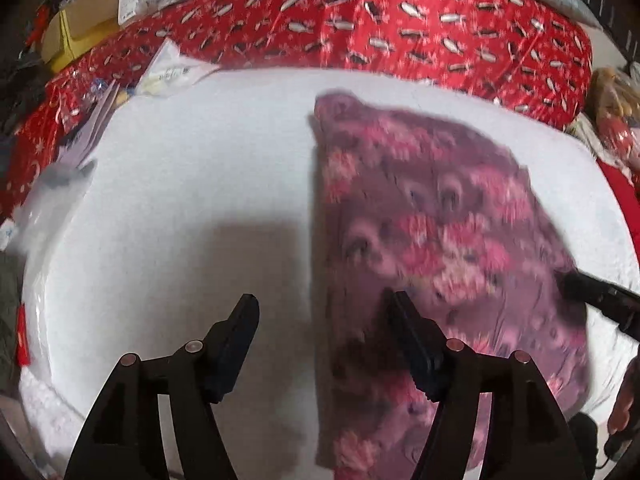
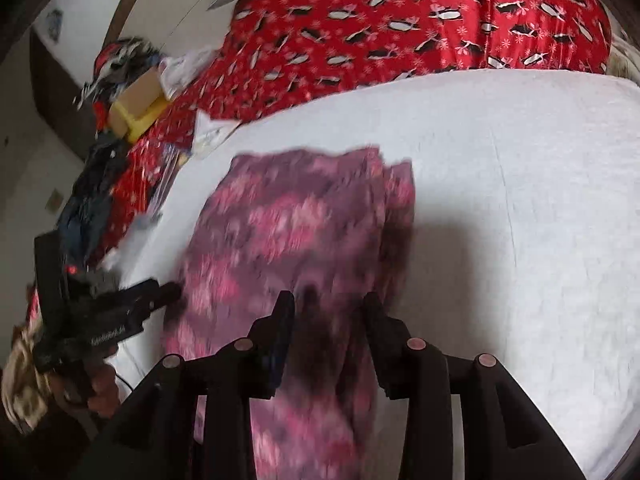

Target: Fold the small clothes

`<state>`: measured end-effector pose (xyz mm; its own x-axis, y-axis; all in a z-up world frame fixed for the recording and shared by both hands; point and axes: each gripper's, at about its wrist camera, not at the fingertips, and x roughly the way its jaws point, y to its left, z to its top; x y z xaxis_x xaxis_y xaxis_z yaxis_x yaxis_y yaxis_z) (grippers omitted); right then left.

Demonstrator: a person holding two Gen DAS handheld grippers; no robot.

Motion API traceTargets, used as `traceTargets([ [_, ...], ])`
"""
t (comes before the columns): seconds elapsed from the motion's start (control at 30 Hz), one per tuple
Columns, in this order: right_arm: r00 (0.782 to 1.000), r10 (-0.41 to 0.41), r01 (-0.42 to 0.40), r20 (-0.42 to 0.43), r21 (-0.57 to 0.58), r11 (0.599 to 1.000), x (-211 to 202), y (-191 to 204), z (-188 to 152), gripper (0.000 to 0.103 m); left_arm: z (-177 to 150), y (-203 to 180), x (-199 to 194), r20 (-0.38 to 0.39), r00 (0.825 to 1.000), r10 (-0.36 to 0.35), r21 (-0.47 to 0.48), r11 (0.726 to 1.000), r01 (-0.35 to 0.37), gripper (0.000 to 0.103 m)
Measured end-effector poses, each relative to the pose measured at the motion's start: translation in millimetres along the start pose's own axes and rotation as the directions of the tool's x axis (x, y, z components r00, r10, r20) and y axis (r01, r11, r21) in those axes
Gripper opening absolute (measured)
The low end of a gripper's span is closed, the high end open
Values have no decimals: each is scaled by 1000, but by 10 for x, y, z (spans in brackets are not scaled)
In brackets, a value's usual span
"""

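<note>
Black fingers of the left hand-held gripper (image 1: 322, 300) stood wide apart and empty, one over the white bed cover (image 1: 180, 184), the other over the purple floral garment (image 1: 436, 232) spread flat there. Beside it, the right hand-held gripper (image 2: 328, 300) hung half open above the cloth's near end, gripping nothing.
</note>
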<state>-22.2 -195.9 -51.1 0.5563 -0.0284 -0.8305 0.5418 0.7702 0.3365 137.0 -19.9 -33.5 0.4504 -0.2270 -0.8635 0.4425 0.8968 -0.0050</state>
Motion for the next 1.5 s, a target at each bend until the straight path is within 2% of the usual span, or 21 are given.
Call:
traceTargets([
  [0.1,995,-58,59,-84,13,998,185,-73,-241,39,-34,-49,-16,-19,1000,24,-23,999,-25,68],
  [0.2,995,-75,79,-63,57,995,81,-56,-230,40,-81,-121,-230,-45,999,21,-23,999,-22,67],
  [0.27,995,-76,78,-63,16,997,-40,66,-258,40,-150,-160,-312,-37,999,31,-13,999,-31,67],
  [0.33,994,-89,87,-61,-38,996,-139,151,-371,40,-283,-244,-288,-65,996,59,10,998,-59,68],
  [0.4,984,-151,144,-94,-80,986,-79,169,-513,41,-391,-321,-197,-120,988,101,32,995,-97,68],
  [0.47,964,-206,192,-167,-97,977,61,104,-574,43,-414,-369,-233,-119,985,127,46,991,-122,67],
  [0.5,964,-205,192,-170,-86,978,39,77,-590,43,-431,-398,-297,-105,985,134,52,990,-129,67],
  [0.57,958,-240,231,-156,-69,970,-106,88,-588,47,-463,-467,-448,-68,988,141,74,988,-136,67],
  [0.63,946,-291,278,-143,-100,955,-256,138,-560,48,-521,-537,-608,-26,988,150,86,985,-147,67],
  [0.7,941,-313,298,-125,-128,946,-470,222,-563,59,-603,-592,-764,11,989,144,81,986,-145,67],
  [0.73,940,-318,302,-119,-135,944,-559,254,-573,72,-658,-625,-850,27,990,136,75,988,-137,67],
  [0.77,940,-324,307,-110,-143,941,-656,300,-586,81,-710,-645,-904,35,991,130,71,989,-132,67],
  [0.83,943,-324,310,-77,-159,937,-827,362,-617,84,-814,-682,-1029,58,992,116,60,991,-120,67],
  [0.97,940,-340,330,-29,-179,927,-1005,511,-750,97,-977,-703,-1207,97,989,109,57,992,-115,67],
  [1.07,934,-357,352,3,-189,917,-1054,553,-897,97,-1143,-727,-1375,120,987,108,35,993,-113,67],
  [1.17,915,-403,396,7,-199,896,-1046,573,-1036,97,-1220,-706,-1451,134,985,109,33,993,-115,67],
  [1.33,914,-405,403,23,-169,900,-1084,612,-1097,97,-1311,-616,-1488,135,982,133,39,989,-140,67],
  [1.5,904,-421,427,70,-198,883,-1096,750,-1098,97,-1350,-419,-1463,119,983,143,29,989,-147,67],
])
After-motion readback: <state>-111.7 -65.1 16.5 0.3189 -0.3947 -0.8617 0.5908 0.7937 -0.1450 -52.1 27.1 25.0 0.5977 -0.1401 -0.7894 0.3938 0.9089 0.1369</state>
